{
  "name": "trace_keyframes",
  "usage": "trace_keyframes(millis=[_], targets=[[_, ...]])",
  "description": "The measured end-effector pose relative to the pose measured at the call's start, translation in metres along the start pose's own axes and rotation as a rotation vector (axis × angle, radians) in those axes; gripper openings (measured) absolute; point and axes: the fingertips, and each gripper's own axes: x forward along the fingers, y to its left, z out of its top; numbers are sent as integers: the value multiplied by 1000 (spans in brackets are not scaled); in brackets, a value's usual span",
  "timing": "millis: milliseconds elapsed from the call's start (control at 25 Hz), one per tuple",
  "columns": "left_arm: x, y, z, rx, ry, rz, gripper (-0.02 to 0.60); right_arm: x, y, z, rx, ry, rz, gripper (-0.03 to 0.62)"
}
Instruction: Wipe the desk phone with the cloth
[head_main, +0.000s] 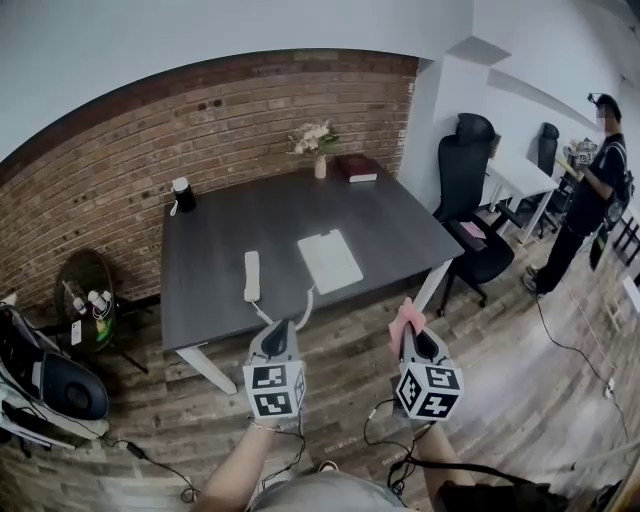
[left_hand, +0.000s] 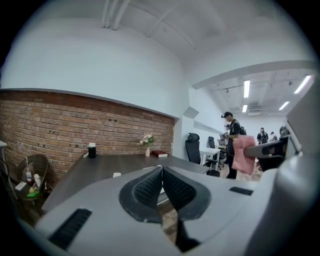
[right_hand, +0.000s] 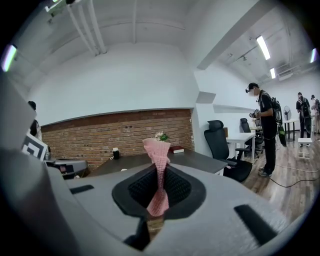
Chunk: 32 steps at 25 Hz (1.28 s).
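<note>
Well ahead of right tool (head_main: 411, 338), white flat desk phone (head_main: 329, 260) lies on dark worktop (head_main: 220, 240). That tool pinches small pink cloth (right_hand: 157, 150) tight; left tool (head_main: 281, 327) closed, empty. Step closer, press cloth flat, rub gently.

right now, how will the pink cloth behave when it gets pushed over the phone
Probably floppy: the cloth pinched in the right claw bunches into loose folds beyond the grip. Likely light, since a narrow pinch carries all of it. Its waffle-like weave looks grippy, so it may drag and crumple rather than slide when pushed.
</note>
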Motion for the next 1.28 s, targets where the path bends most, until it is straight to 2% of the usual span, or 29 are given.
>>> trace_keyframes(millis=[320,680,960,1280], targets=[[45,-5,-4,-11,20,37,5,45,-31,-4,12,41,25,17],[89,4,-9,-2,52,54,5,91,-45,-6,30,59,41,18],[156,20,-2,-12,48,62,5,155,-57,0,40,63,46,18],[251,45,18,-44,48,83,5,258,-68,31,-1,73,80,18]])
